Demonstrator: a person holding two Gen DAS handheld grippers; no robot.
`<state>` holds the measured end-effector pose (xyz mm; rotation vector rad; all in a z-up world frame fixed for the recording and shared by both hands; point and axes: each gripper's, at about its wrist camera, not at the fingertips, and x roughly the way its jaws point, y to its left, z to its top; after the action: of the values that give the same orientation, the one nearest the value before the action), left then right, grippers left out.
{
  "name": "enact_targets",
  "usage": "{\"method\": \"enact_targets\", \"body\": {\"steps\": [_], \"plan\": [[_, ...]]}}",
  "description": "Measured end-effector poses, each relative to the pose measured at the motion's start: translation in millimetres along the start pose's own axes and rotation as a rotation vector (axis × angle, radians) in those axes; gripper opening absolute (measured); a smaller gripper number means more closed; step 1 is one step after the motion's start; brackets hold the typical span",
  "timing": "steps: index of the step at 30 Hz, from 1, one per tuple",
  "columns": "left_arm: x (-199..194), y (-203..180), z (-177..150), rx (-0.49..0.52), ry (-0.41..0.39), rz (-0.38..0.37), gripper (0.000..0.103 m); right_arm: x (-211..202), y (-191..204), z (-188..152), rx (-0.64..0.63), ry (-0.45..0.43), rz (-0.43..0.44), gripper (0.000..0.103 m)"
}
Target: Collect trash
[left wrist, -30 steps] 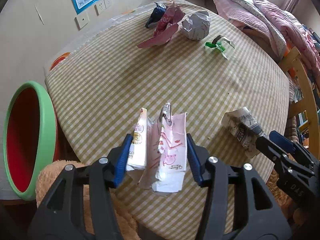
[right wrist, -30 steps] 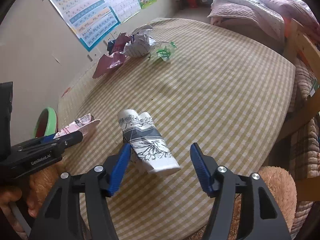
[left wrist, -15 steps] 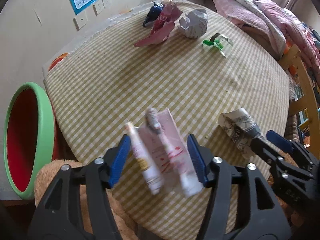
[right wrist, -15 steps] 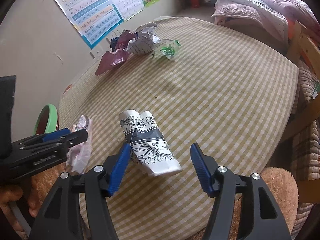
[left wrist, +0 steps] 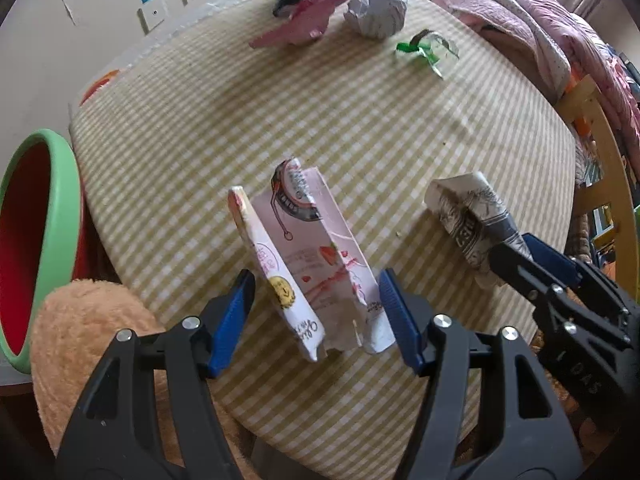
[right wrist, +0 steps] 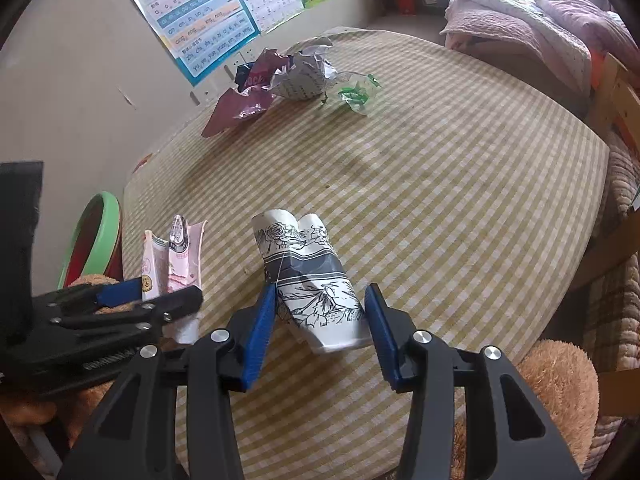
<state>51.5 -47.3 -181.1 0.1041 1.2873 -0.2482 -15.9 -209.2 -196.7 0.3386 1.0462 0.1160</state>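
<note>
Checked surface (left wrist: 360, 128) — trash between both jaws
Flattened pink milk carton (left wrist: 312, 264) now tipped back in spread left hand-held gripper (left wrist: 316, 312); right hand-held gripper (right wrist: 320, 320) stays spread around crushed black-and-white paper cup (right wrist: 308, 276).

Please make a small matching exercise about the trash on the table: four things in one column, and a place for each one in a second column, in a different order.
Things:
1. pink carton
2. flowered paper cup
3. green wrapper
4. crumpled paper ball

Places:
A. far end of the table, beside the pink bag
B. between the fingers of the left gripper
C. between the fingers of the right gripper
D. lying alone, just to the right of the paper ball

Pairs: 1-B, 2-C, 3-D, 4-A
</note>
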Motion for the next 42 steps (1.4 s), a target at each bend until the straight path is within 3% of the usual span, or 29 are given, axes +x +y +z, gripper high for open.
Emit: {"method": "enact_targets", "body": {"steps": [1,5,15,24,42], "plan": [[2,-1,1,0.0,0.004,-0.002,0.061,0,0,0,0.0,0.0,0.0,0.044],[2,-1,1,0.007,-0.004,-0.005,0.04,-1,-1,0,0.01,-0.001,0.006,0.044],[-23,2,6,0.018,-0.092,0.013,0.039,-4,-2,1,0.016,-0.01,0.002,0.042],[-56,9,9,0.005,-0.194,0.013,0.039,-22,3,6,0.029,-0.047,0.006,0.031],[-80,28,6,-0.016,-0.271,-0.01,0.039,-54,29,13,0.018,-0.097,0.02,0.03]]}}
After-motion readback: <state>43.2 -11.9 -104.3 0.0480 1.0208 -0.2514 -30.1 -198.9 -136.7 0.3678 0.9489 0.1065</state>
